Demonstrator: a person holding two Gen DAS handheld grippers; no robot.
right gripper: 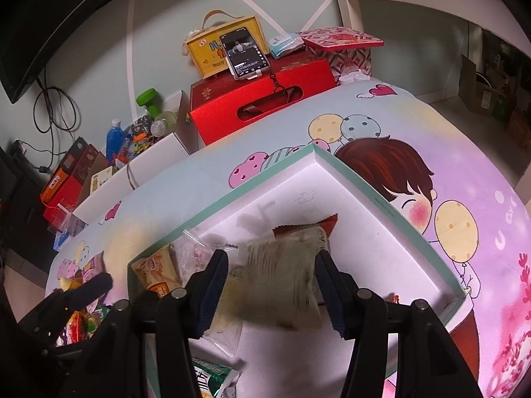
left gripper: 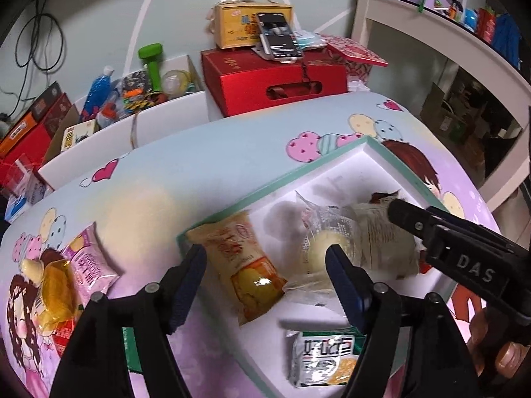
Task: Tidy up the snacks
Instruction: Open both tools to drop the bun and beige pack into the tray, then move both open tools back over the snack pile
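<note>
Shallow white box (left gripper: 341, 162), teal-rimmed, on the cartoon-printed tabletop (left gripper: 232, 152), one corner toward the tabletop's far edge. Contents: orange snack packet (left gripper: 247, 262) by the box's left wall; clear-wrapped pale bun (left gripper: 320, 248) mid-box; beige packet (right gripper: 285, 275); green-and-white packet (left gripper: 320, 358) at the near wall. Left gripper (left gripper: 265, 285): jaws parted, astride the orange packet, gripping nothing. Right gripper (right gripper: 272, 288): jaws flank the beige packet; contact cannot be told. Pink packet (left gripper: 88, 265) and yellow-wrapped snack (left gripper: 54, 290) near the tabletop's left edge.
</note>
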